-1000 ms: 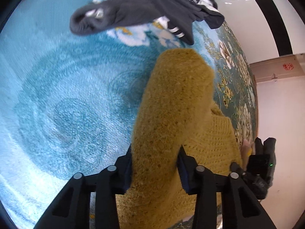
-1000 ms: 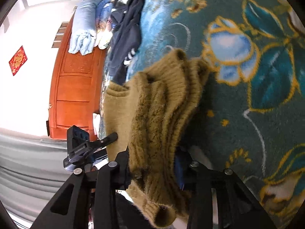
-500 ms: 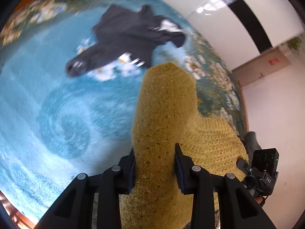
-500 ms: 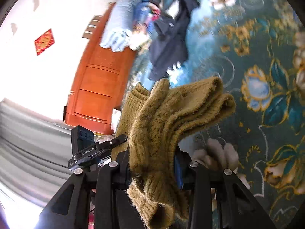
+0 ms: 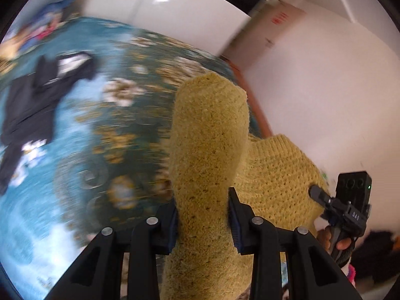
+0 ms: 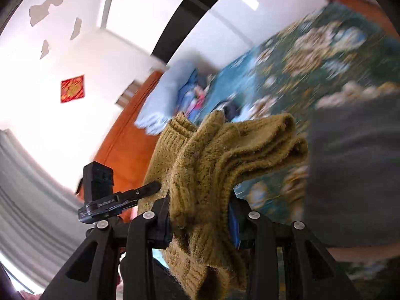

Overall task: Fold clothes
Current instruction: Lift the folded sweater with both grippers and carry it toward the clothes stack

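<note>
Bedspread: teal, floral, now farther below than 1 second ago. Sweater: mustard knit, lifted higher, bunched between both pairs of jaws. Left gripper and right gripper: each clamped on sweater folds.

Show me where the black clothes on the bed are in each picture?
Left wrist view: the black clothes lie spread at the far left on the blue flowery bedspread.
Right wrist view: only a small blurry dark bit shows near the middle, just behind the top of the yellow sweater.
Shared landmark: the yellow sweater, gripped in both views, and the black stripe on the white wall.
</note>
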